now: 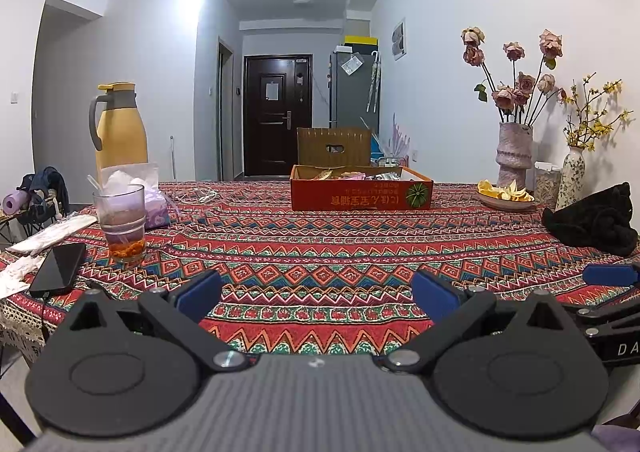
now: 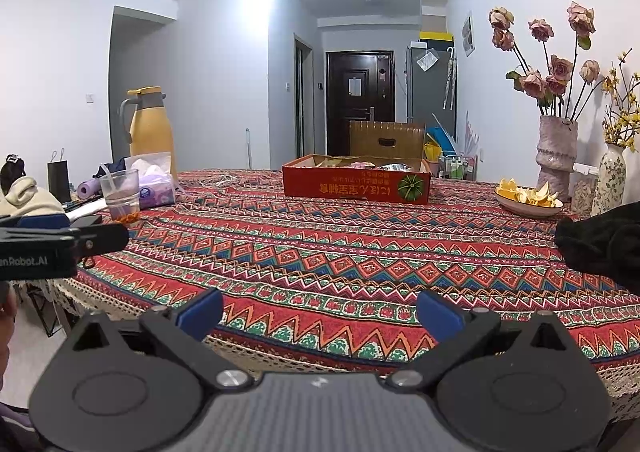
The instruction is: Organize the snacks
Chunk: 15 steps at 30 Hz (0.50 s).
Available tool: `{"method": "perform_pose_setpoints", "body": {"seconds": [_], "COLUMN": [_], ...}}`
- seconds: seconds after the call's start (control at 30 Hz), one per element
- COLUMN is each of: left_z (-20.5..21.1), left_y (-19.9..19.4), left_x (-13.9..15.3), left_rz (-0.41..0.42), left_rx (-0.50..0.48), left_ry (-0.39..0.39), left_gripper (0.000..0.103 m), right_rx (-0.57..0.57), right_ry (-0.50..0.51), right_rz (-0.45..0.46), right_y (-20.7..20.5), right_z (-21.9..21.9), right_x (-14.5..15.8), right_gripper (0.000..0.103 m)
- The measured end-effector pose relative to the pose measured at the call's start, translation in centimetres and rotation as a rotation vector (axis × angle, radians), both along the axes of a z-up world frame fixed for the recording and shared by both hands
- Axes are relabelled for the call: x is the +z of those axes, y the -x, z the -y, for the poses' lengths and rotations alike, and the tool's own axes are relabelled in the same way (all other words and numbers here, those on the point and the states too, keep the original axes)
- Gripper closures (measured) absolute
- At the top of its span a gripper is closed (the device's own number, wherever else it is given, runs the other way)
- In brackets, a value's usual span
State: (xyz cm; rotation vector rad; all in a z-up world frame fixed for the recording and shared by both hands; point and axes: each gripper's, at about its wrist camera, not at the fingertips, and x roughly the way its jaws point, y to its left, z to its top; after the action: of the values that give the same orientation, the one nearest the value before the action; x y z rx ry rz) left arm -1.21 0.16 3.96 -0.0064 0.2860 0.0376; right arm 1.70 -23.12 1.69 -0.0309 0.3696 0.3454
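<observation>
A shallow red cardboard box (image 1: 360, 194) holding several wrapped snacks (image 1: 352, 174) stands at the far middle of the patterned tablecloth; it also shows in the right wrist view (image 2: 356, 184). My left gripper (image 1: 316, 294) is open and empty, low over the near table, far from the box. My right gripper (image 2: 320, 314) is open and empty, at the table's near edge. The right gripper's finger shows at the right of the left wrist view (image 1: 608, 274); the left gripper shows at the left of the right wrist view (image 2: 60, 236).
On the left stand a yellow jug (image 1: 120, 124), a tissue pack (image 1: 136, 188), a glass (image 1: 122, 224) and a phone (image 1: 60, 268). On the right are a plate of peel (image 1: 506, 194), a flower vase (image 1: 514, 150), a patterned vase (image 1: 572, 176) and black cloth (image 1: 596, 220). A wooden chair back (image 1: 334, 146) stands behind the box.
</observation>
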Motion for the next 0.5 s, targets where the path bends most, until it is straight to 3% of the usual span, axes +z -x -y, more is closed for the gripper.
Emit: {"method": "perform_pose_setpoints", "body": {"seconds": [0.5], "left_z": [-0.01], "left_y": [0.01], "left_x": [-0.1], "left_rz": [-0.004], "left_rx": [-0.003], "left_ry": [-0.004], "left_gripper": [0.0], "right_rx": [0.003], "right_ry": [-0.005], "right_rz": [-0.003], "right_y": [0.16], "right_z": [-0.13], "right_x": [-0.12], "right_gripper": [0.0]}}
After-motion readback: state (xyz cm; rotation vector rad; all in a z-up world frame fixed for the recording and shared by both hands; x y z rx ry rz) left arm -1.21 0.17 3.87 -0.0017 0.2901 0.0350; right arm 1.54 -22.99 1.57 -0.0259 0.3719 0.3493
